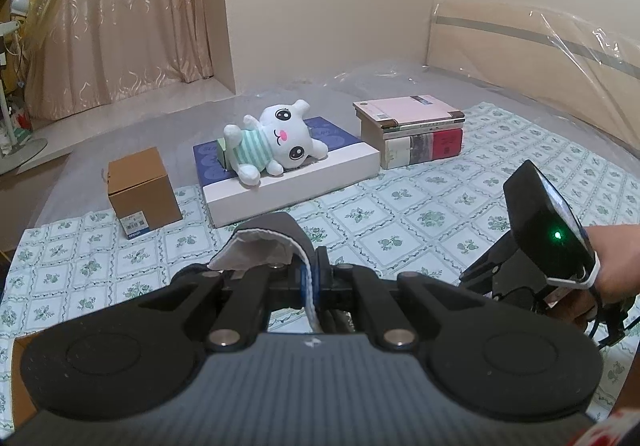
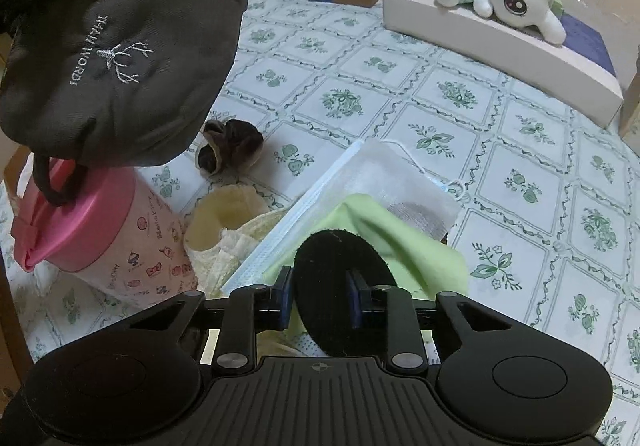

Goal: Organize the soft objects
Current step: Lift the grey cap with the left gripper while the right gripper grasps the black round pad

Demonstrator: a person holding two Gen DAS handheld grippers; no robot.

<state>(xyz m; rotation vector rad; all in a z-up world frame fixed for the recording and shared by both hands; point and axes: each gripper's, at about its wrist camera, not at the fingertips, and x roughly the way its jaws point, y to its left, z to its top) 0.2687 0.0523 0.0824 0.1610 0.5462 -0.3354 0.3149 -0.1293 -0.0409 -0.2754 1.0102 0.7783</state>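
My left gripper point(image 1: 314, 280) is shut on the rim of a dark grey cap point(image 1: 272, 240), which shows its white lining. In the right wrist view the same cap point(image 2: 120, 46) hangs at upper left, over a pink canister point(image 2: 100, 238). My right gripper point(image 2: 320, 298) points down at a heap of soft things and is shut on a round black fuzzy pad point(image 2: 340, 270). Under the pad lie a light green cloth point(image 2: 400, 246), a blue face mask point(image 2: 304, 214) and a white gauze piece point(image 2: 400, 178). A cream fabric piece point(image 2: 224, 226) and a brown scrunchie point(image 2: 230, 144) lie nearby.
A white plush rabbit point(image 1: 276, 138) lies on a flat white and blue box point(image 1: 296, 174). Left of it stands a brown cardboard box point(image 1: 142, 192), right of it a stack of books point(image 1: 416, 130). A black hair tie point(image 2: 52, 186) rests on the canister lid. A floral cloth point(image 1: 420, 214) covers the surface.
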